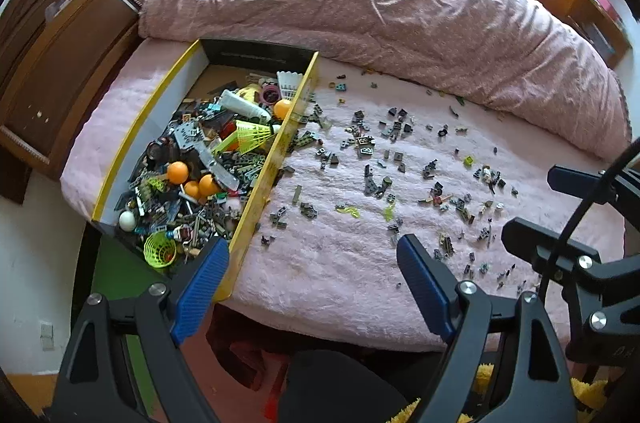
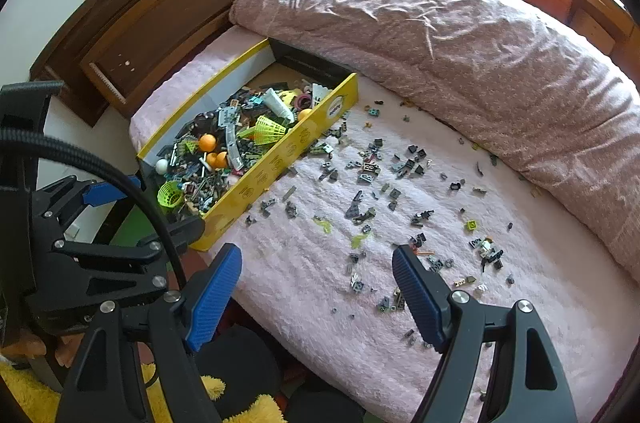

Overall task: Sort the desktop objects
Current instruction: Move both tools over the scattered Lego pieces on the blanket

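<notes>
A yellow cardboard box (image 1: 276,151) lies on the pink bed, full of toy bricks, orange balls (image 1: 178,172) and yellow-green shuttlecocks (image 1: 250,134). It also shows in the right wrist view (image 2: 280,163). Several small grey and dark bricks (image 1: 372,147) are scattered on the pink sheet to the box's right, also in the right wrist view (image 2: 368,167). My left gripper (image 1: 312,263) is open and empty, above the bed's front edge near the box corner. My right gripper (image 2: 316,271) is open and empty, above the front edge of the bed near loose bricks.
A rumpled pink quilt (image 1: 360,3) covers the far half of the bed. Dark wooden cabinets (image 1: 68,43) stand to the left. The right gripper shows at the left wrist view's right edge (image 1: 580,255). Yellow fluffy fabric (image 2: 24,395) lies below.
</notes>
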`<state>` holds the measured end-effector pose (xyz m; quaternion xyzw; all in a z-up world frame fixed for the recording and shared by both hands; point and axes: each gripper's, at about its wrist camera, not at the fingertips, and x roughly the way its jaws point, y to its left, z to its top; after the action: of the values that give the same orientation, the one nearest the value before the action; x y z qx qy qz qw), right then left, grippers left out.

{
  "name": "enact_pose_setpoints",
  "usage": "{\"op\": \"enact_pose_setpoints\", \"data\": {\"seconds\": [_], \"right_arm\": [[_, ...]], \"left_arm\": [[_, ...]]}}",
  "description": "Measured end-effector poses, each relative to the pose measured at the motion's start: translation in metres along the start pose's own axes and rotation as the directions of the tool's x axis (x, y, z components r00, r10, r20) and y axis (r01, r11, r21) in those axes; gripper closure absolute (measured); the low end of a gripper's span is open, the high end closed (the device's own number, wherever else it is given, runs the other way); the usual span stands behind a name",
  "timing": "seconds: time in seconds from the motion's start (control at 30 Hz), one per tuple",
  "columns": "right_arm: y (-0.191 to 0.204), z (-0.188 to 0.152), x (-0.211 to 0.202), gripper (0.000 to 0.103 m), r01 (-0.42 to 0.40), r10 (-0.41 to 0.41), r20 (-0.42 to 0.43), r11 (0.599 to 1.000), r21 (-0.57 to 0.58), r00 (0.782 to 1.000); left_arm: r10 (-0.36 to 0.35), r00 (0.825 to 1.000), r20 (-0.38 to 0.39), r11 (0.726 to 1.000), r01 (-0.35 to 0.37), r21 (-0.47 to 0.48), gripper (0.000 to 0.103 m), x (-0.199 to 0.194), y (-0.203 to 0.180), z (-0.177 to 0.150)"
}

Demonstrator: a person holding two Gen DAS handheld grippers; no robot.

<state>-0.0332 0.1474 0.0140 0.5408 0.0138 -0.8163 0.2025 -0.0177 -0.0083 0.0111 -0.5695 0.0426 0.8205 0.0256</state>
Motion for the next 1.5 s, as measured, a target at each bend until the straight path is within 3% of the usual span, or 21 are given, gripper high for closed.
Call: {"op": "enact_pose_setpoints", "data": {"seconds": [0.87, 1.5], "right_arm": [[0.014, 0.011, 0.017, 0.023, 0.076, -0.073, -0.029, 0.989, 0.129, 0.997], [0.015, 0.001, 0.025, 0.023, 0.143, -0.135, -0.047, 0.946, 0.289, 0.990]], "left_arm": [[-0.066, 0.997, -0.047, 0.992, 0.071, 0.106, 0.016, 0.027, 0.017, 0.025], [-0.118, 0.990, -0.080, 0.967, 0.133, 0.218, 0.016, 0.043, 0.024, 0.035]]}}
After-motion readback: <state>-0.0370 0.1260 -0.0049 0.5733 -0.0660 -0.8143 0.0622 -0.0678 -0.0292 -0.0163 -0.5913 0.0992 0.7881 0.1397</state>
